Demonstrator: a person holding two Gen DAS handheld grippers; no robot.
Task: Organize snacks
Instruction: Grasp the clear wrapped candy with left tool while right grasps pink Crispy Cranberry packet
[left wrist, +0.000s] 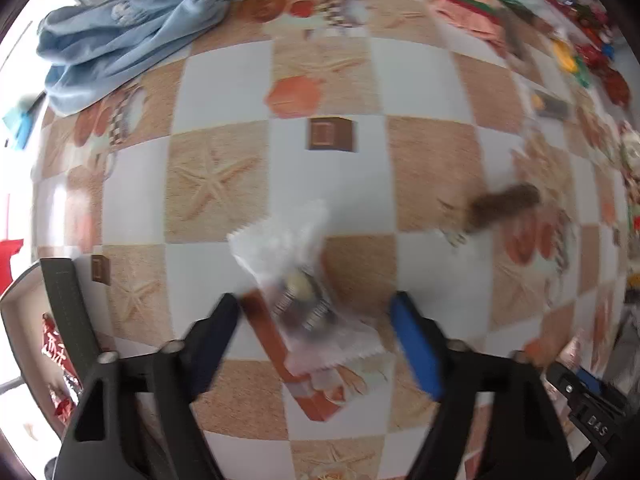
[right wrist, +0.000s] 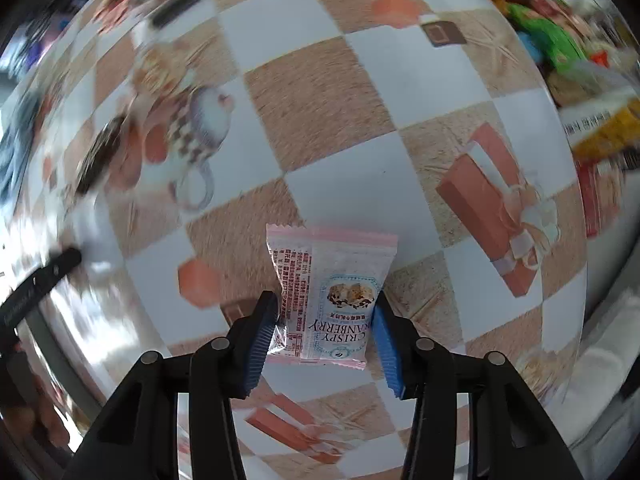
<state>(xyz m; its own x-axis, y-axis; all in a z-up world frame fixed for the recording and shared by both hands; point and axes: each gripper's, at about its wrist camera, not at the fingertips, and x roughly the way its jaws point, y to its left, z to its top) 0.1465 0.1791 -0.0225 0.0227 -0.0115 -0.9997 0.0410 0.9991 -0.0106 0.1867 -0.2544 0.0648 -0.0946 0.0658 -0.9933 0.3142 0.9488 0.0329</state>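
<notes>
Pointing straight down, right gripper (right wrist: 326, 330) fingers (right wrist: 262, 330) clasping cranberry packet (right wrist: 334, 294)

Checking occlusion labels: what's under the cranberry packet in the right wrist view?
Under the cranberry packet lies the checkered tablecloth: a sand-textured square and white squares show around it. Whatever print sits directly beneath is covered. The right gripper pads flank the packet.

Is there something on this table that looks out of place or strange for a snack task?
Yes. A crumpled blue garment lies on the checked tablecloth at its far left corner, among the snacks. It is clothing, not food. The snack packets show no tear or spill, though the left view is blurred.
</notes>
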